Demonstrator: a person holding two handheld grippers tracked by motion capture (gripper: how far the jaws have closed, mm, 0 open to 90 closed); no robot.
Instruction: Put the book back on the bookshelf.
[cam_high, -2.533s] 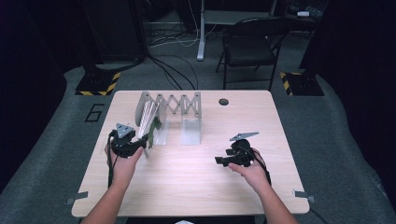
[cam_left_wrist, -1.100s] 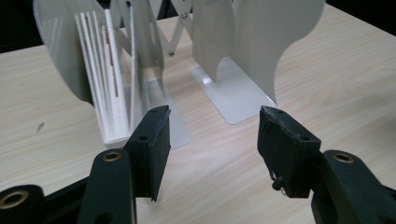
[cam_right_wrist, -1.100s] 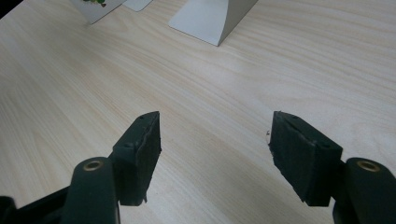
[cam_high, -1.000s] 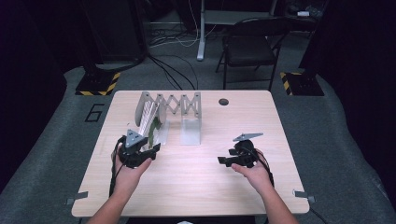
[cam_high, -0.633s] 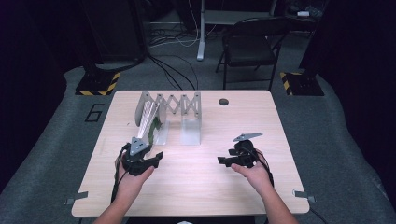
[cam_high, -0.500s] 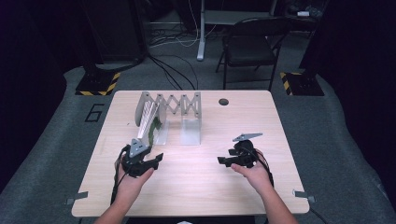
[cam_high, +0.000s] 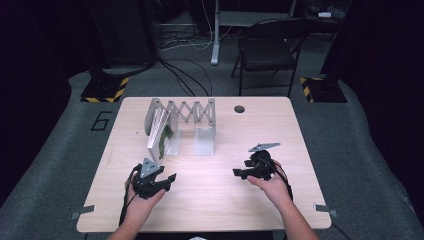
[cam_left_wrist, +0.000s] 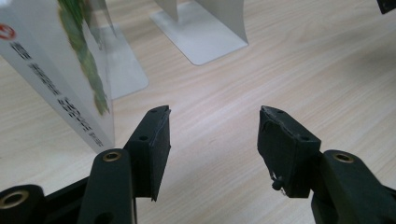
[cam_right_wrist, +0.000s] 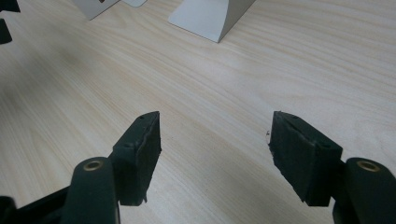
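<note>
Two grippers sit low over the near half of the pale wood table (cam_high: 300, 130), one in each hand. The left gripper (cam_high: 169, 178) has its jaws spread with only bare wood between them, and they point toward the right and slightly away from the person. The right gripper (cam_high: 239, 173) is likewise released, holding nothing, its jaws aimed left toward the middle of the table. The two are well apart.

Just beyond the left gripper stands one book (cam_high: 158, 134), upright on its edge, its long axis running away from the person toward the far side of the table. In the left gripper view its near cover (cam_left_wrist: 56, 74) is white with green leaf-like artwork, a small red mark and lines of print that I cannot read from here.

Behind it, one expanding metal bookstand (cam_high: 190, 111) runs across the table, a light grey scissor lattice linking upright plates. I count two flat foot plates reaching toward the person, and the book rests at the left one.

Farther still, one small dark round disc (cam_high: 239, 109) lies near the far edge. Beyond the table stands one black folding chair (cam_high: 267, 50).
</note>
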